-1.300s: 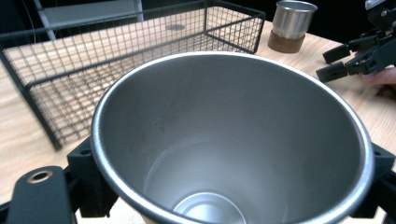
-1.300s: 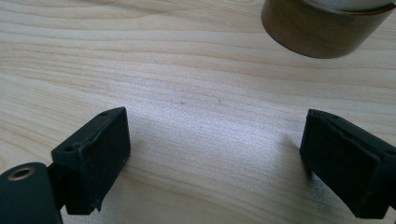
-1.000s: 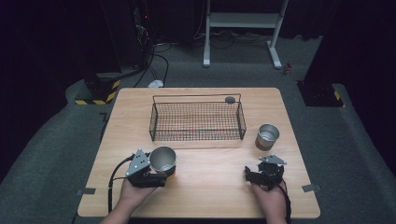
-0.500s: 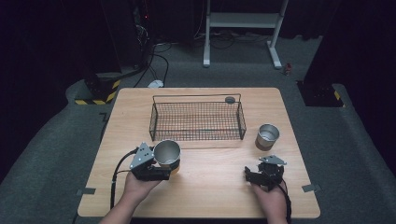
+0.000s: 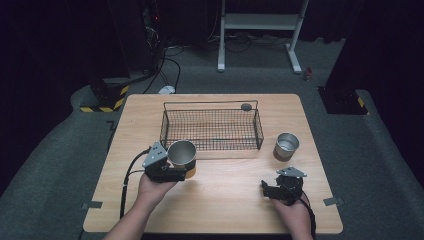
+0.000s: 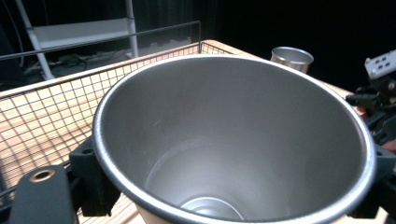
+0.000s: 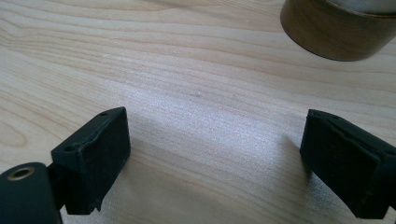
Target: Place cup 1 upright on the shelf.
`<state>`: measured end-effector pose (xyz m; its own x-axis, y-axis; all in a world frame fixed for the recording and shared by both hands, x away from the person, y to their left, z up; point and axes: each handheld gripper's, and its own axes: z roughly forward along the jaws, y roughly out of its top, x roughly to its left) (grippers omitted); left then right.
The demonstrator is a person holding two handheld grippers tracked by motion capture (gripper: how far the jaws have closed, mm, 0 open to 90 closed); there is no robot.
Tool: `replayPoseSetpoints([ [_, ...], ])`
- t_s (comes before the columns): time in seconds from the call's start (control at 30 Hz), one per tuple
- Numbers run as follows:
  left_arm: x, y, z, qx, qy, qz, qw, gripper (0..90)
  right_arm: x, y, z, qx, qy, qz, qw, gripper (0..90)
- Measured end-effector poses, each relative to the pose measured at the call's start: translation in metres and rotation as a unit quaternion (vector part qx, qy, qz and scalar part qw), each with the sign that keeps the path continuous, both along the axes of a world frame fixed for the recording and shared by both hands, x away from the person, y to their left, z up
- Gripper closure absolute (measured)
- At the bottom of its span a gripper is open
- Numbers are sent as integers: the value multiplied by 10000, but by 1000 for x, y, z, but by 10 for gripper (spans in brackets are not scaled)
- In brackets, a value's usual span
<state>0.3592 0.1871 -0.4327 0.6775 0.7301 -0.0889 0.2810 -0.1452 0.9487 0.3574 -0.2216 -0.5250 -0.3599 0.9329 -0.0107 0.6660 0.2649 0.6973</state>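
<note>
My left gripper [image 5: 183, 171] is shut on a steel cup [image 5: 181, 151] with a brown band at its base. It holds the cup upright just off the table, at the near left corner of the wire basket [image 5: 210, 128]. The left gripper view looks into the cup's bare inside [image 6: 233, 140], with a black finger [image 6: 93, 182] pressed to its wall. A second steel cup [image 5: 286, 145] stands to the right of the basket. My right gripper [image 5: 267, 189] rests low near the front right, jaws wide apart over bare wood [image 7: 210, 140]. The second cup's brown base [image 7: 336, 32] lies beyond them.
The black wire basket holds nothing and sits mid-table toward the far side. A small dark round object [image 5: 246, 106] lies at its far right corner. The wooden table [image 5: 225, 205] has open room between the two hands. Dark floor and cables surround the table.
My left gripper has carried the cup to the right and a little up, closer to the basket's near left corner. The right gripper has stayed put.
</note>
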Motion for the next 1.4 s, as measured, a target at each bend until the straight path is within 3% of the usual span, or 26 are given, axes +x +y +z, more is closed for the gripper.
replayPoseSetpoints([
  [0.63,18,-9,16,-3,50,204,9998,141,-1,1,0,-7,0,1,10000,82],
  [1.13,38,-12,33,46,-246,296,9992,140,-1,1,0,-14,-16,5,10000,83],
  [1.4,53,-7,33,143,-320,363,9987,141,-1,1,0,-12,-16,4,10000,82],
])
